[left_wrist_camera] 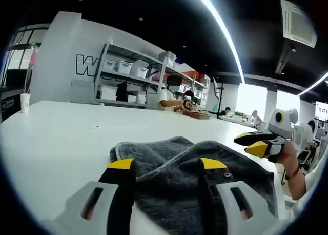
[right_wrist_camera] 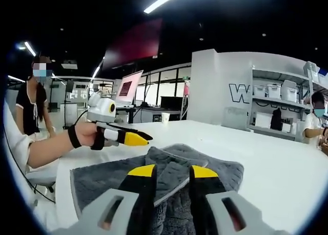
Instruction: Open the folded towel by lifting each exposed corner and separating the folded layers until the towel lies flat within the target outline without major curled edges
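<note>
A dark grey folded towel (left_wrist_camera: 177,186) with a pale hem lies on the white table (left_wrist_camera: 56,137), its upper layers bunched into soft folds. My left gripper (left_wrist_camera: 167,164) hovers over the towel's near part, jaws wide apart and holding nothing. In the right gripper view the towel (right_wrist_camera: 205,169) spreads out under my right gripper (right_wrist_camera: 173,171), whose jaws stand apart above a raised fold. The right gripper (left_wrist_camera: 252,143) also appears in the left gripper view, held by a hand just past the towel's far right edge, open. The left gripper (right_wrist_camera: 134,138) hovers over the towel's left side.
A paper cup (left_wrist_camera: 24,102) stands at the table's far left. Shelves with white bins (left_wrist_camera: 128,73) line the back wall, and people (left_wrist_camera: 169,94) sit at another table. A person (right_wrist_camera: 37,99) stands at the left of the right gripper view, near a monitor (right_wrist_camera: 128,86).
</note>
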